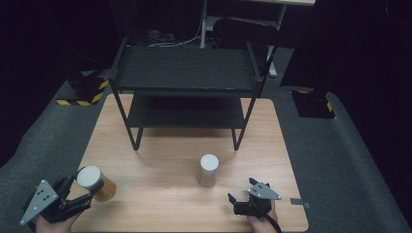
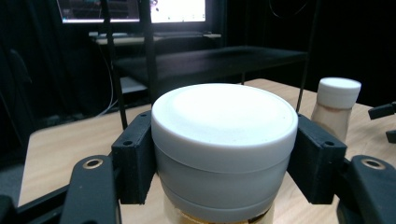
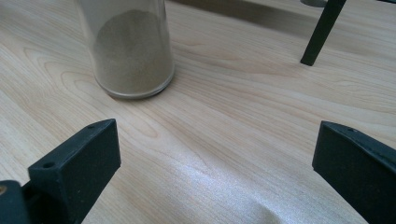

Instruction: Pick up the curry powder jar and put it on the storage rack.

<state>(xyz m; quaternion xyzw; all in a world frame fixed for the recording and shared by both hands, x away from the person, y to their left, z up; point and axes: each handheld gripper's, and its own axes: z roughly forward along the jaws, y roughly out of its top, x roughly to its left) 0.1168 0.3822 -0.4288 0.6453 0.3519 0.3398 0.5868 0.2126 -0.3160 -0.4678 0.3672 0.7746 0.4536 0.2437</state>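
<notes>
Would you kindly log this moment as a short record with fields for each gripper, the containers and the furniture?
left gripper: shut on the amber jar, jaws clamping its white lid
right gripper: open, empty, low over the table
spice bottle: upright mid-table, white cap, tan powder inside, ahead of the right gripper
black shelf rack: two tiers, standing at the table's far side
</notes>
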